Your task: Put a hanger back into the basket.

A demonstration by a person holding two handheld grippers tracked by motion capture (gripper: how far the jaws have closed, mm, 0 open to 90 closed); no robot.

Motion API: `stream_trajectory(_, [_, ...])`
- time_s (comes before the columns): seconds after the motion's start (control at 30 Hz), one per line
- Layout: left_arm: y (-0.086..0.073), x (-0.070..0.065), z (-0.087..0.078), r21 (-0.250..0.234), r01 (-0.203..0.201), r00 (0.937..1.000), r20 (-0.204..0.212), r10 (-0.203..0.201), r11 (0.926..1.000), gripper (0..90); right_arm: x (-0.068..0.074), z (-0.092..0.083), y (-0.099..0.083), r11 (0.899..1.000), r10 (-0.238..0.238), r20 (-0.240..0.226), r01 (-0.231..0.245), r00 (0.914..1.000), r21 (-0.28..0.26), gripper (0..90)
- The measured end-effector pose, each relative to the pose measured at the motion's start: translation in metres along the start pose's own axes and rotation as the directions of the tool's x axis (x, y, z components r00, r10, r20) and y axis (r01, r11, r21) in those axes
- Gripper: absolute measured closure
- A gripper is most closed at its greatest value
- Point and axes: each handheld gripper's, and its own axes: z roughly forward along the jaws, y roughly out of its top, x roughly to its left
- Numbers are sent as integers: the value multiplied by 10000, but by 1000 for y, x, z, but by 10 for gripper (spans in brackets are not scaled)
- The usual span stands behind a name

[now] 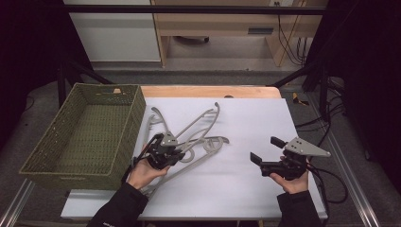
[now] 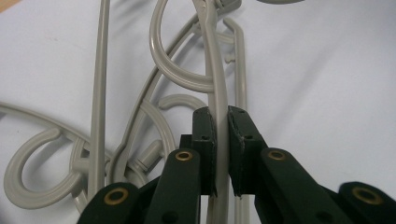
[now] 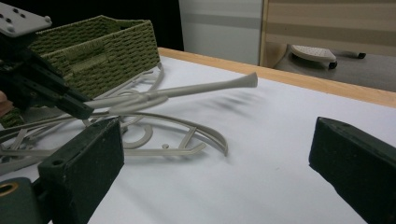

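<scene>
A person's left gripper [image 1: 176, 156] has its two black jaws clamped on the thin arm of a pale grey plastic clothes hanger [image 2: 217, 93], raised above a tangle of other grey plastic hangers [image 1: 208, 142] lying on the white table cover [image 1: 246, 189]. This sits just right of an olive green woven basket [image 1: 71, 142]. The right gripper [image 1: 267, 152] rests well apart to the right over bare cover, jaws wide apart and holding nothing.
</scene>
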Motion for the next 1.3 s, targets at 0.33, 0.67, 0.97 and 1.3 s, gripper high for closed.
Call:
stream_trajectory(0.33, [-3,-3,-28,-875,252,9994,269,-229,9958,819,0,-1,-1,10000,9,-45,-8,10000,33,33])
stream_trajectory(0.67, [2,-1,-55,-1469,389,9989,325,-345,9884,820,-1,-2,-1,10000,-25,26,25,10000,32,32])
stream_trajectory(0.97, [14,4,-80,-1743,230,9995,257,-188,9844,820,-1,-2,0,10000,-23,32,23,10000,19,31])
stream_trajectory(1.3, [28,20,-110,-2084,326,9994,138,-304,9775,820,-1,-3,0,10000,-71,135,71,9999,-6,27])
